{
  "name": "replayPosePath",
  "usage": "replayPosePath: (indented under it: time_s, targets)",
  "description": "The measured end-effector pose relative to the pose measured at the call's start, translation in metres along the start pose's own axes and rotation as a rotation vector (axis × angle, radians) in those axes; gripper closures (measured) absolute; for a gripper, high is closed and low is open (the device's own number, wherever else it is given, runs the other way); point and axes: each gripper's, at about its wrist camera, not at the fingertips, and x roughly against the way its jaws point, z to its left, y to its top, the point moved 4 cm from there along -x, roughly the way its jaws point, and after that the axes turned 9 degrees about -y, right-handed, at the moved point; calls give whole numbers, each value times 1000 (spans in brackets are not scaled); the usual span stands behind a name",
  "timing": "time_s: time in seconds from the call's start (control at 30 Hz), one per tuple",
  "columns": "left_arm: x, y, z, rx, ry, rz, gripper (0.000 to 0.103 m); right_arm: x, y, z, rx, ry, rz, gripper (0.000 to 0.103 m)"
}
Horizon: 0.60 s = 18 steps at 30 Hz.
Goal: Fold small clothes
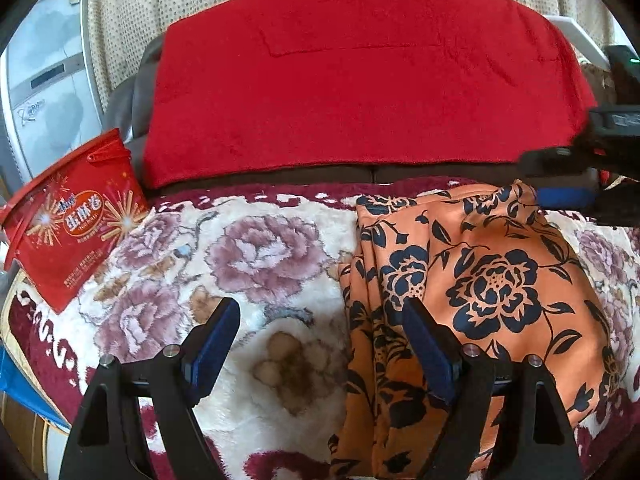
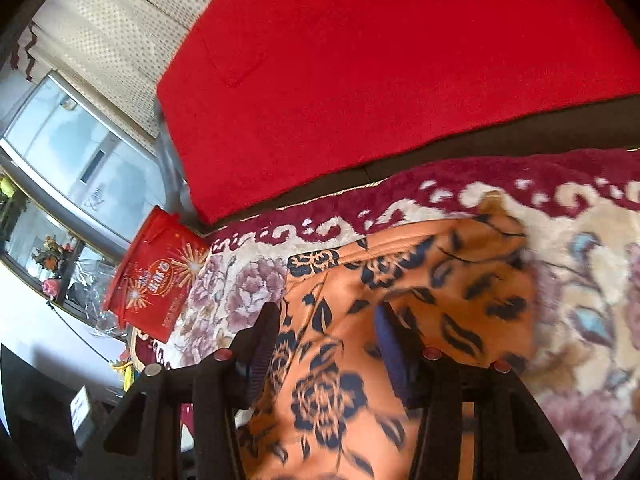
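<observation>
The orange floral garment, partly folded near the floral blanket's far edge, could slide apart because the left hand-held gripper gapes empty while the right hand-held gripper, half-open, straddles cloth unclamped.

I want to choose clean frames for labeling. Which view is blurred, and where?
Left wrist view: sharp, only fisheye bending at the edges. Right wrist view: motion blur, strongest on the orange floral cloth and on the fingers; the red tin is a little soft.
</observation>
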Motion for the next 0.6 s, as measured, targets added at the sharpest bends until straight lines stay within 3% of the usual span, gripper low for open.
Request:
replayPosePath:
  time_s: [0.13, 0.33, 0.43, 0.6]
  targets:
    - [-5, -5, -8, -24, -8, 32, 19, 23, -19, -10, -1, -25, 11, 50]
    - [-34, -27, -16, -64, 1, 176, 19, 19, -61, -31, -24, -63, 98, 50]
    - [-34, -27, -13, -48, -6, 169, 19, 12, -73, -41, -40, -40, 99, 50]
    - [-19, -18, -5, -9, -1, 104, 19, 36, -73, -54, -80, 33, 68, 50]
